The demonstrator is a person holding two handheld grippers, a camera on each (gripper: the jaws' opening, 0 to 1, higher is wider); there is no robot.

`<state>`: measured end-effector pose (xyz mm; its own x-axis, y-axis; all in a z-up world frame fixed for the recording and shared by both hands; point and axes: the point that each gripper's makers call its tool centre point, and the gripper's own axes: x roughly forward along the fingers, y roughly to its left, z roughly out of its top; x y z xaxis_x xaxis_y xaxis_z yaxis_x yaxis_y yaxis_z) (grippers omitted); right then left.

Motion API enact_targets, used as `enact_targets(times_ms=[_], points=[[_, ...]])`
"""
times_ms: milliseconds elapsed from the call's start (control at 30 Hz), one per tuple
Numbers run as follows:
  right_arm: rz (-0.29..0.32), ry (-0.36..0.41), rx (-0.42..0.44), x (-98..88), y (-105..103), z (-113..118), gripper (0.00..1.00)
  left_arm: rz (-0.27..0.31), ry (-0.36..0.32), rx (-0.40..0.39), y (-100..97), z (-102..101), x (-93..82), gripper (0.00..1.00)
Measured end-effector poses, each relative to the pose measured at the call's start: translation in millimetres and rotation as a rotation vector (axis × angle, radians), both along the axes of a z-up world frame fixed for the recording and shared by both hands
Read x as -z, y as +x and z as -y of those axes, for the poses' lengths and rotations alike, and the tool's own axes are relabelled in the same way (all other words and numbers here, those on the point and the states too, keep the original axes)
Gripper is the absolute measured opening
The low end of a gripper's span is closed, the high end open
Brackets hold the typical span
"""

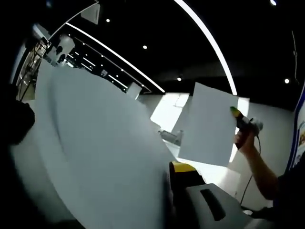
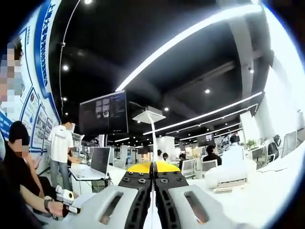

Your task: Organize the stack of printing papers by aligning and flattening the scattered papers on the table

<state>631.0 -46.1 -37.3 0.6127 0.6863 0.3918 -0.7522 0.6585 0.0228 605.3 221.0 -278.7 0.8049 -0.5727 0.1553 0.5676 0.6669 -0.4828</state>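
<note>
The right hand-held gripper (image 2: 153,191) has its jaws pressed together on a sheet of paper (image 2: 153,217) seen edge-on between them, lifted off the table (image 2: 267,191), probably for aligning. In the left gripper view, the left hand-held gripper (image 1: 183,183) pinches a large sheet (image 1: 105,157); another sheet (image 1: 208,125) hangs from the other gripper (image 1: 244,123). No containers visible.

The right gripper (image 2: 153,191) is showing grey slotted jaws, black screwed inner plates and yellow tips; the left gripper (image 1: 198,191) is showing the same colours.
</note>
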Motion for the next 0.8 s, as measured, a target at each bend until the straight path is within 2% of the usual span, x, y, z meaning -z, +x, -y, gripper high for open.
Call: enact_targets(times_ms=[800], points=[[0.048,-0.015,-0.034,-10.5,-19,-14,0.00,-0.007,0.003,-0.007,1.2,-1,1.3,0.17]])
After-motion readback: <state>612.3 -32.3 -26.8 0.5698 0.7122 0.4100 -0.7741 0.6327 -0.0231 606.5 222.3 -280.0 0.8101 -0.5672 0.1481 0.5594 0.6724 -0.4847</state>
